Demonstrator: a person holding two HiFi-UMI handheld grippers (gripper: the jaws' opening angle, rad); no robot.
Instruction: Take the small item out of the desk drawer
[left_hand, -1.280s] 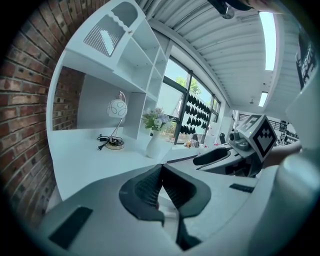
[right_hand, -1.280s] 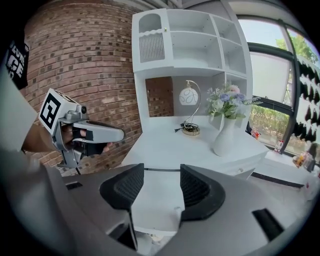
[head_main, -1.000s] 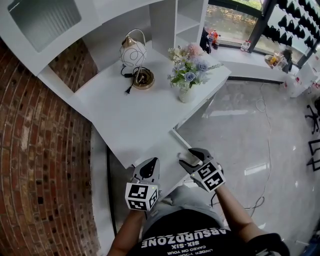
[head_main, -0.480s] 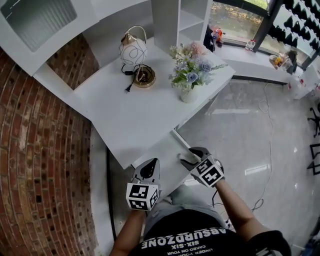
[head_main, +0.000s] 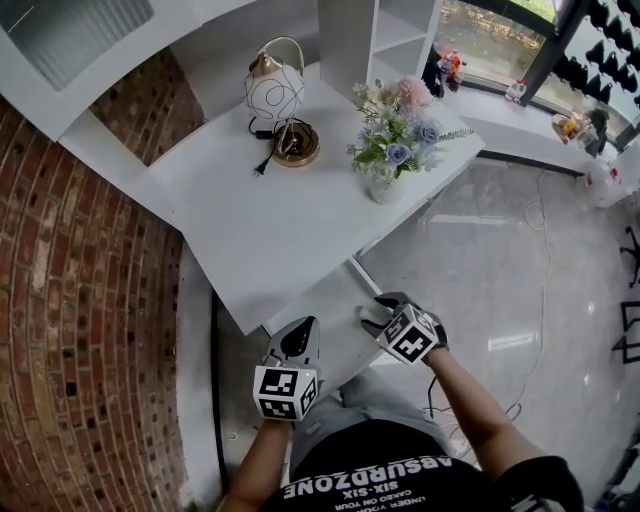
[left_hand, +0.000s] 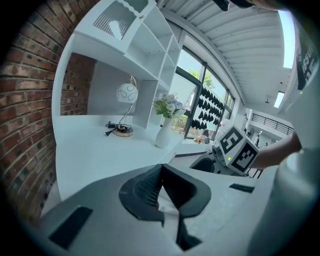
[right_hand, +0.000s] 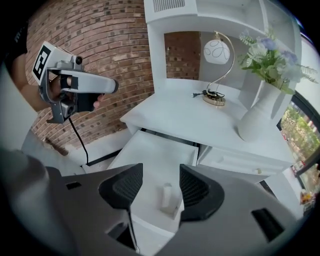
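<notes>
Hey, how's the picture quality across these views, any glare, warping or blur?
Head view: sharp, brick wall bowed by the wide lens, bright glare on the glossy floor. Left gripper view: heavy fisheye, dark corners, windows bright. Right gripper view: fisheye, evenly lit, small white item in the drawer reads clearly.

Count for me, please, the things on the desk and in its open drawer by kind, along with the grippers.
Lamp: 1
Vase of flowers: 1
Small white item in the drawer: 1
Grippers, the left gripper shut and the right gripper open: 2
Total: 5
</notes>
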